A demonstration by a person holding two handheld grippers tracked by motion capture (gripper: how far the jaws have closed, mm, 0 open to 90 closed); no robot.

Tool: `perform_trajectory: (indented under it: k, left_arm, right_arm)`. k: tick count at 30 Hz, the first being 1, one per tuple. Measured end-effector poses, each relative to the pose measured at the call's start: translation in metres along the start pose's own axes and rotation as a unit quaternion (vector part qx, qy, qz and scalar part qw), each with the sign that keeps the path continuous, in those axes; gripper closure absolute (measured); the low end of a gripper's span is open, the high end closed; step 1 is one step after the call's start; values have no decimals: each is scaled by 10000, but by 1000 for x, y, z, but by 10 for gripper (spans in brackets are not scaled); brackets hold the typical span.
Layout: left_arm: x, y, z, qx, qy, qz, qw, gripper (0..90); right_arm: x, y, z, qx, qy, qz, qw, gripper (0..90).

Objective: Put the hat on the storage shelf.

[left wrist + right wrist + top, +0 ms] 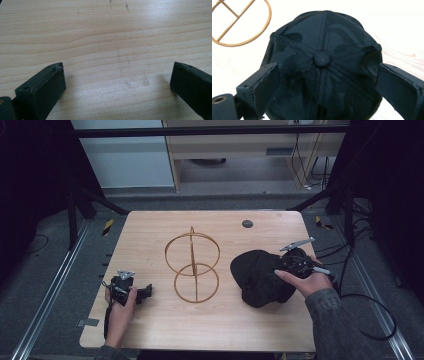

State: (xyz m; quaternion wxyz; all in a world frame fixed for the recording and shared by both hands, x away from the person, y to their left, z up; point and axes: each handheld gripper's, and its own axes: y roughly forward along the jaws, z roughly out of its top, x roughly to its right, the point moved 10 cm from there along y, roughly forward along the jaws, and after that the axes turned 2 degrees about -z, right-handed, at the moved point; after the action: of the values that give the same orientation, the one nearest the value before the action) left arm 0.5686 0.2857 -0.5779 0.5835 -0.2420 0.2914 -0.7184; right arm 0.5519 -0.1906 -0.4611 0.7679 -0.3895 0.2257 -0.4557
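The black baseball cap (261,277) lies crown-up on the wooden worktop (150,320), just right of the gold wire stand (192,267) and apart from it. The right gripper (325,82) sits over the cap with its fingers (265,80) spread wide, one on each side of the crown near the top button (322,58); whether they press the fabric cannot be told. The left gripper (127,290) rests low on the worktop, well left of the stand. In the left gripper view its fingers (50,82) stand wide apart over bare wood, holding nothing.
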Motion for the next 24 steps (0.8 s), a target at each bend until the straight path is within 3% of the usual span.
perform_trajectory:
  k: [12, 17, 24]
  left_arm:
    - [2, 0, 0, -3, 40, -30, 10000, 0]
    - [3, 0, 0, -4, 45, -46, 10000, 0]
    - [3, 0, 0, -3, 44, -45, 10000, 0]
  right_arm:
    - [3, 27, -13, -401, 0, -39, 9992, 78]
    - [4, 29, -17, -473, -27, 13, 9989, 233]
    - [2, 25, -18, -430, -60, 314, 9986, 575]
